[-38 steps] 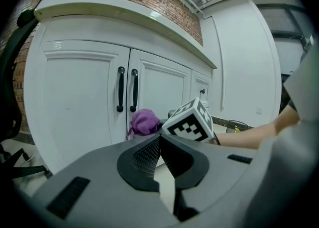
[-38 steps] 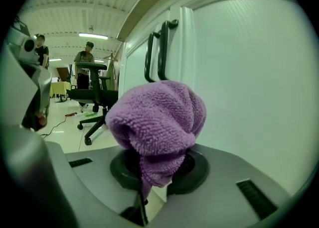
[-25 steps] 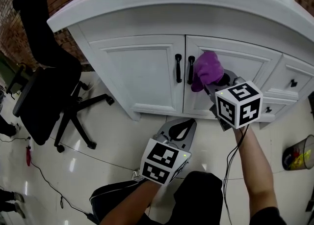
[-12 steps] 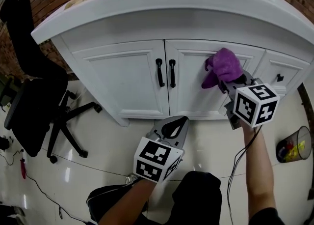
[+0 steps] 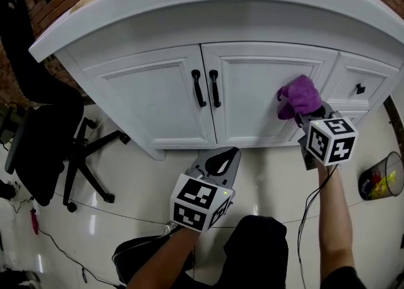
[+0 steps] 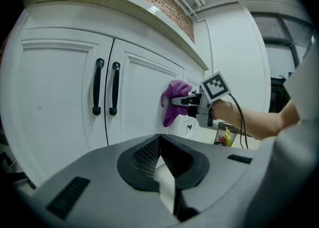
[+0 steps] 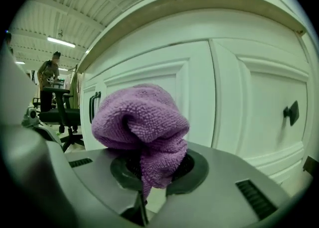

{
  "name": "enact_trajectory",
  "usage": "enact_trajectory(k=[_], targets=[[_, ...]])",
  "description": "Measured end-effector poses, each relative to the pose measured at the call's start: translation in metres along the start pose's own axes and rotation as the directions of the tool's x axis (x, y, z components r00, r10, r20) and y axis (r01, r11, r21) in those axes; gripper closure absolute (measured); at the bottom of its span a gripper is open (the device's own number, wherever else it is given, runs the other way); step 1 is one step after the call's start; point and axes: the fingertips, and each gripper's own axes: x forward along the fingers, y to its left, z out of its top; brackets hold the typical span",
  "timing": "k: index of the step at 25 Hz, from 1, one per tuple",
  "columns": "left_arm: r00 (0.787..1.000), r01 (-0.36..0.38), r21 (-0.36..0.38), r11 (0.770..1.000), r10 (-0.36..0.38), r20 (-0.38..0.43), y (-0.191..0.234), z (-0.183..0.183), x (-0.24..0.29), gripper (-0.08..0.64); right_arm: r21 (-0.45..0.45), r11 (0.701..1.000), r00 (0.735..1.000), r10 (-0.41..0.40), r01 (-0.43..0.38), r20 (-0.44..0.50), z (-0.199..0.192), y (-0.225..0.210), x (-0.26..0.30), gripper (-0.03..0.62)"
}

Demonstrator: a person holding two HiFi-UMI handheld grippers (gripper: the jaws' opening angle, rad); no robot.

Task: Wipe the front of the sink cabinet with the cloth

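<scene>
My right hand-held gripper point(image 5: 307, 116) is pinching the purple cloth point(image 5: 298, 95). The bunched cloth sits directly ahead of the jaws and seems to touch the right door point(image 5: 252, 89) of the sink cabinet point(image 5: 208, 19), near that door's right edge. Most of the cabinet front lies to the left of the cloth, so I judge the next stroke should go sideways, along its width. My left hand-held gripper point(image 5: 222, 160) hangs lower, well apart from the cloth, with its jaws pressed together on nothing.

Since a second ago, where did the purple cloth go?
The purple cloth, clamped in the right gripper, slid right across the right cabinet door, from beside the black handles to the door's far edge. It stayed gripped throughout. The left gripper stayed low, shut and empty.
</scene>
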Motion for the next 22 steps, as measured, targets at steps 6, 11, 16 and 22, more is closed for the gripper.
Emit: enact_trajectory(k=[6, 11, 16, 22], targets=[[0.999, 0.006, -0.002, 1.000, -0.007, -0.036, -0.001, -0.013, 0.004, 0.555, 0.056, 0.998, 0.996, -0.024, 0.029, -0.083, -0.071, 0.003, 0.017, 0.543], [0.999, 0.002, 0.001, 1.000, -0.002, -0.047, -0.001, -0.018, 0.006, 0.555, 0.075, 0.995, 0.988, -0.049, 0.060, -0.145, -0.131, 0.004, 0.031, 0.543], [0.997, -0.012, -0.002, 1.000, 0.012, -0.074, 0.006, -0.032, 0.004, 0.555, 0.104, 0.990, 0.974, -0.075, 0.099, -0.214, -0.185, 0.008, 0.043, 0.543], [0.998, -0.026, -0.032, 0.999, 0.024, -0.064, 0.010, -0.033, 0.001, 0.555, 0.134, 0.988, 0.964, -0.036, 0.074, -0.264, -0.219, 0.036, 0.061, 0.543]])
